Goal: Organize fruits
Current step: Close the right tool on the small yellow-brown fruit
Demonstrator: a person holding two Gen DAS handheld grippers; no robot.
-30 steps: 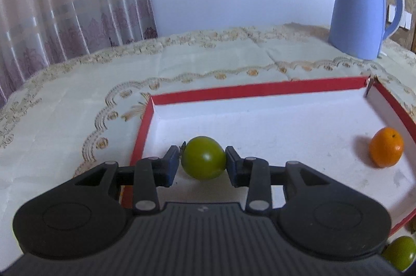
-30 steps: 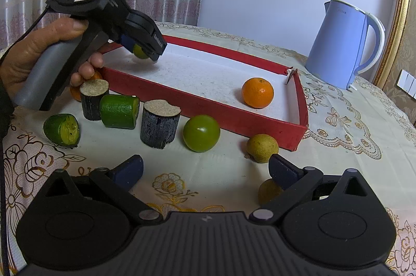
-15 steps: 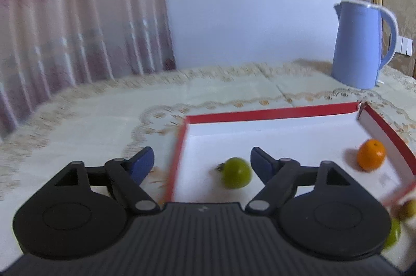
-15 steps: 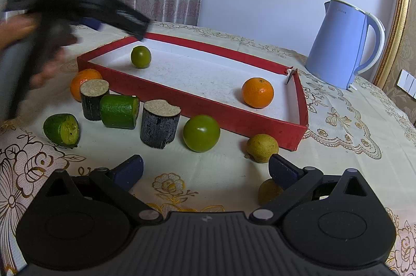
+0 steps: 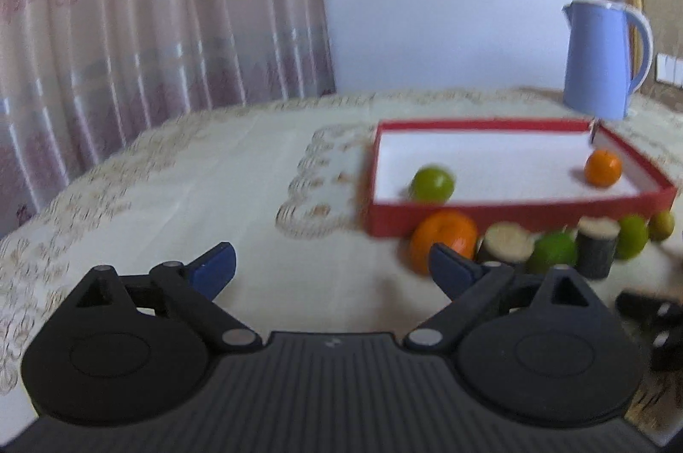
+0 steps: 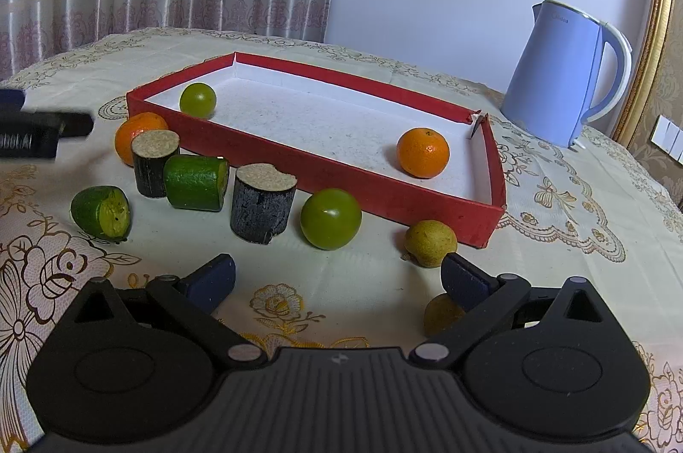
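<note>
A red tray [image 6: 384,188] with a white floor holds a green fruit [image 6: 197,100] at its left end and an orange [image 6: 422,152] at its right end. In the left wrist view the tray [image 5: 512,211] holds the same green fruit [image 5: 432,183] and orange [image 5: 602,168]. Outside the tray's front wall lie an orange [image 6: 138,137], a green fruit [image 6: 331,218] and two yellowish fruits [image 6: 430,242], [image 6: 442,314]. My left gripper [image 5: 331,267] is open and empty, left of the tray. My right gripper [image 6: 337,280] is open and empty, in front of the fruits.
Two dark cylinders with cork-like tops [image 6: 153,162], [image 6: 261,201] and two green cut pieces [image 6: 196,182], [image 6: 101,211] lie in front of the tray. A blue kettle [image 6: 563,73] stands at the back right. A curtain hangs behind the embroidered tablecloth [image 6: 555,197].
My left gripper opened, let go of the green fruit in the tray's left end, and drew back up and to the left. The right gripper has not moved.
</note>
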